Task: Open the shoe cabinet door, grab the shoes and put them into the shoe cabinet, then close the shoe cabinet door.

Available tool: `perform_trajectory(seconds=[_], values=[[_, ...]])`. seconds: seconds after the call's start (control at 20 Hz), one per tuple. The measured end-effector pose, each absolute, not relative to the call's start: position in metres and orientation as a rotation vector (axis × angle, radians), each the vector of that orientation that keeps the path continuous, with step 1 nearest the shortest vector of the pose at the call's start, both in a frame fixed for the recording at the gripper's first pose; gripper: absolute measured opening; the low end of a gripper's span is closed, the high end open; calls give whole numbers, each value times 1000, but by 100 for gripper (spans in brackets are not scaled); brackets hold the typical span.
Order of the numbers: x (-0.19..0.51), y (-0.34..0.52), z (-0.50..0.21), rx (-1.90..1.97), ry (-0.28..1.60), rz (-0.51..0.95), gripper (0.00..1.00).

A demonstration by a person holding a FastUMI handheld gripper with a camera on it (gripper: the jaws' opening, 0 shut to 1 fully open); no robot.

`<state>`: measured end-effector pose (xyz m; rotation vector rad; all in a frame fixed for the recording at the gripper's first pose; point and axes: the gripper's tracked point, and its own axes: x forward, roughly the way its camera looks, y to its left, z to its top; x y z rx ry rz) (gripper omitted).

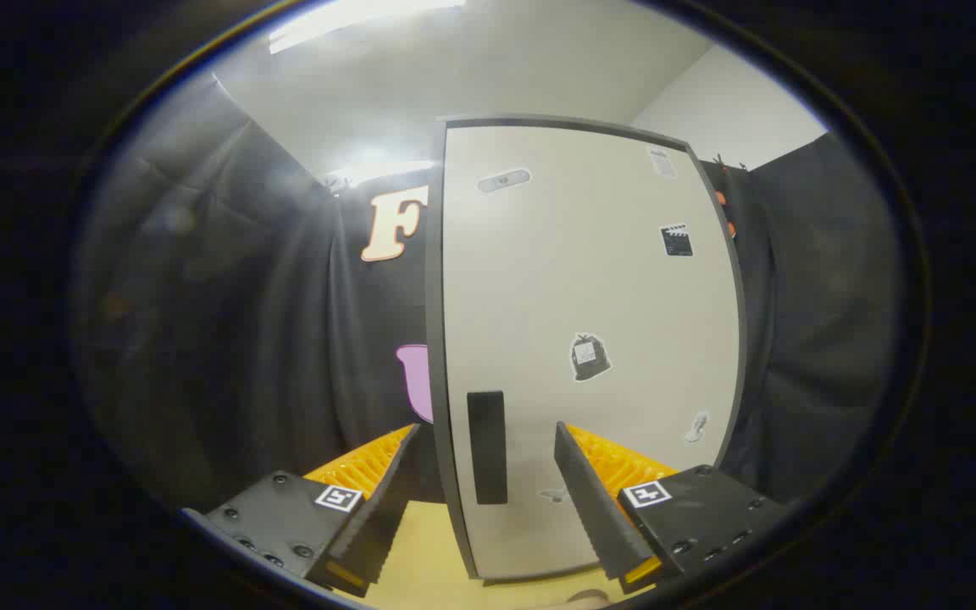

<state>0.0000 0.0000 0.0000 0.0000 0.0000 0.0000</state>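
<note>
The shoe cabinet door is a tall pale panel with a dark rim, standing upright straight ahead of me. Its black vertical handle sits low, near the door's left edge. My gripper is open, with the handle and the door's left edge in the gap between its fingers. The left finger lies left of the door's edge and the right finger is in front of the door face. Neither finger presses on the handle. Whether the door is fully closed or ajar is unclear from here.
Several small stickers dot the door face. Black cloth walls hang close on the left and right of the cabinet. A strip of yellowish floor shows under the fingers at the cabinet's foot.
</note>
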Motion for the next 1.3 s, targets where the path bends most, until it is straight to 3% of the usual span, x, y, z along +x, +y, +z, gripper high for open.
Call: perform_trajectory(seconds=[0.8, 1.3], values=[[12, -3, -6, -24, 16, -28, 80], [61, -4, -41, -40, 105, -56, 80]])
